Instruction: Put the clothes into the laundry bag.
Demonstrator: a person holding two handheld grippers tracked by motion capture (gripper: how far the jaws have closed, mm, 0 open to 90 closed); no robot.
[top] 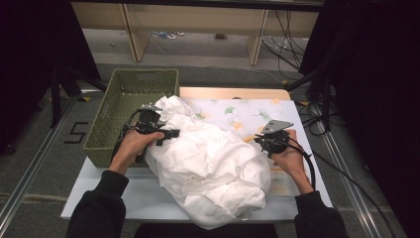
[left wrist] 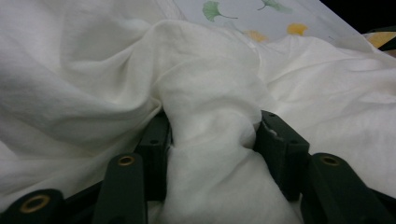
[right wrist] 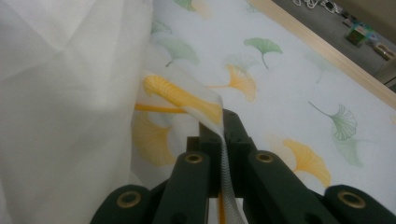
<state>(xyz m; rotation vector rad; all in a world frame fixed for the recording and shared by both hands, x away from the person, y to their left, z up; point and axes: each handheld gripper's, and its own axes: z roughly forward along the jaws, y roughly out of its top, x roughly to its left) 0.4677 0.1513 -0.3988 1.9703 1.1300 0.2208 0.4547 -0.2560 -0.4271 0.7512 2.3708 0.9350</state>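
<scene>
1. A white cloth (top: 210,161) lies bunched on the table (top: 124,198), its near end at the front edge.
2. The left hand-held gripper (left wrist: 212,135) clenches a fold of it.
3. The right hand-held gripper (right wrist: 223,128) pinches the leaf-print sheet's (right wrist: 289,70) edge.
4. A green basket (top: 126,94) stands beyond, left.

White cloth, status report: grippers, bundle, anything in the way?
Left gripper pinching a fold of the white cloth. Right gripper shut on its thin edge. Green basket beside the bundle, nothing blocking.
</scene>
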